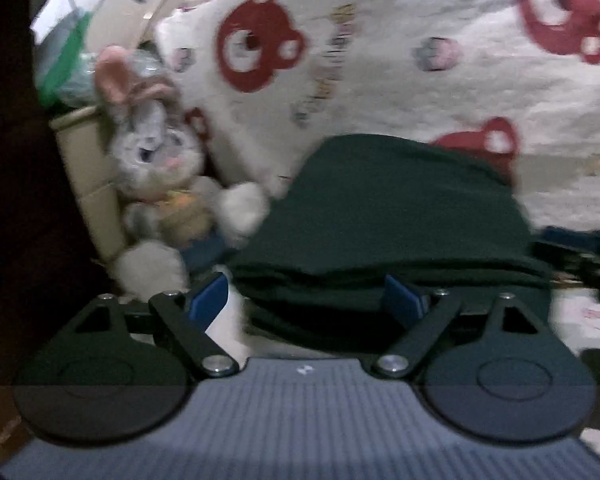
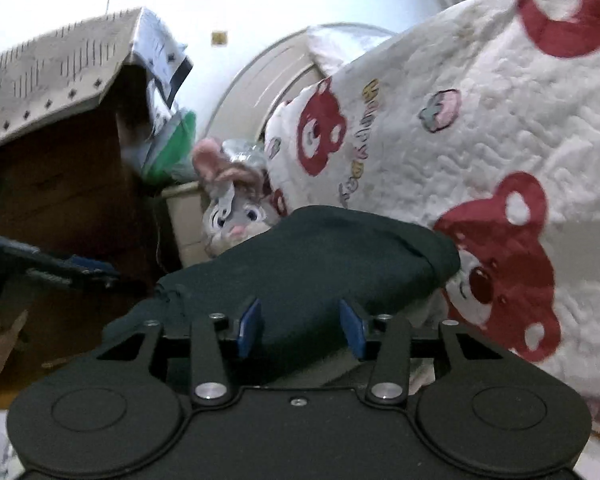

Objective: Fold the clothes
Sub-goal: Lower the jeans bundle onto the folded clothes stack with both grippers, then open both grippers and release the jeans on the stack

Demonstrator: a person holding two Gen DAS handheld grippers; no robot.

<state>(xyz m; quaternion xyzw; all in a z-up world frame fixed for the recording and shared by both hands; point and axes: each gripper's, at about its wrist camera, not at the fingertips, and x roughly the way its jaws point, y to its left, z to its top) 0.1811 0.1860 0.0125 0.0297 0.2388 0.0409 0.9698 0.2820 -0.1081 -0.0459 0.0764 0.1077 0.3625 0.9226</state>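
A dark green garment lies folded into a thick, layered bundle in the lower middle of both views, resting on a bed just in front of a white quilt printed with red bears. The left gripper fills the bottom of its view with its blue pads spread wide, one on each side of the bundle's near edge and not pressing it, so it has let go. The right gripper sits low in its view, its pads parted about halfway with the cloth's near edge between them; they do not appear to pinch it, so it reads as released too. Both tongs being free suggests the fold is finished and the bundle has been set down. At middle left, a grey stuffed rabbit with pink ears sits propped just beside the garment. Behind it, at upper left of the right view, stands a brown cabinet under a patterned cover.
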